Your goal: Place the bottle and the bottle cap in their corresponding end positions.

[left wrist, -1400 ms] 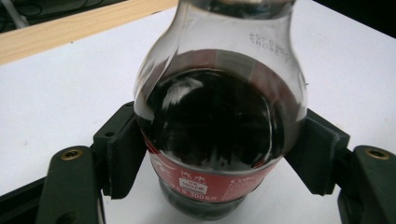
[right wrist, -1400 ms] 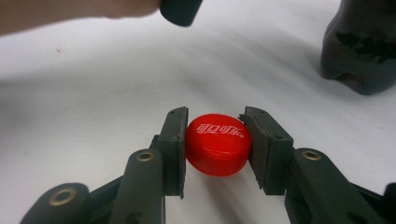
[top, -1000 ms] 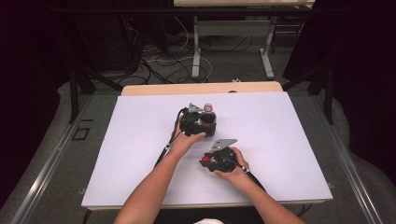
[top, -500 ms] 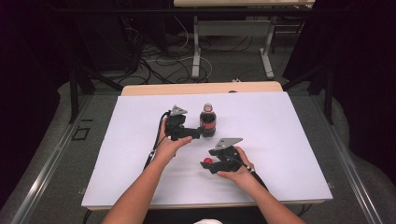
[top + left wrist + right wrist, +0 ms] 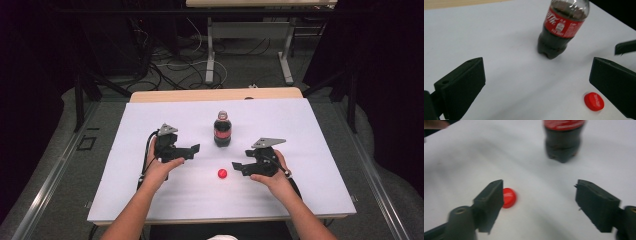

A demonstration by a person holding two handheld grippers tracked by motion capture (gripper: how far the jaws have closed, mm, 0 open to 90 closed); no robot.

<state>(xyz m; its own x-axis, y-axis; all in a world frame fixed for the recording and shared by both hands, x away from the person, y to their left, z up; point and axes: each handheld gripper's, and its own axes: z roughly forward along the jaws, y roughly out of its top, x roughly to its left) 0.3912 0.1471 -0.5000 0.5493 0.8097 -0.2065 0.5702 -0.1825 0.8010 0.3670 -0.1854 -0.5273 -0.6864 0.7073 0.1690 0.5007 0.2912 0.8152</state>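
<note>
Releasing both, my left gripper point(image 5: 194, 148) and right gripper point(image 5: 236, 165) have just opened, empty; the dark plastic cola bottle point(image 5: 222, 130) stands at twelve o'clock of the round red plastic cap point(image 5: 222, 173) on the smooth white tabletop point(image 5: 310, 165).

From my remote station I see a white-topped table point(image 5: 310, 130) with a pale wooden edge point(image 5: 215, 94) at its far side, standing on a grey floor point(image 5: 55, 165) in a dim room. At twelve o'clock, beyond the table, cables point(image 5: 170, 65) lie tangled on the floor around the white legs point(image 5: 210, 50) of a second desk point(image 5: 260, 3). Dark drapes point(image 5: 385, 75) close the scene at three and nine o'clock, and the light falls mostly on the tabletop.
</note>
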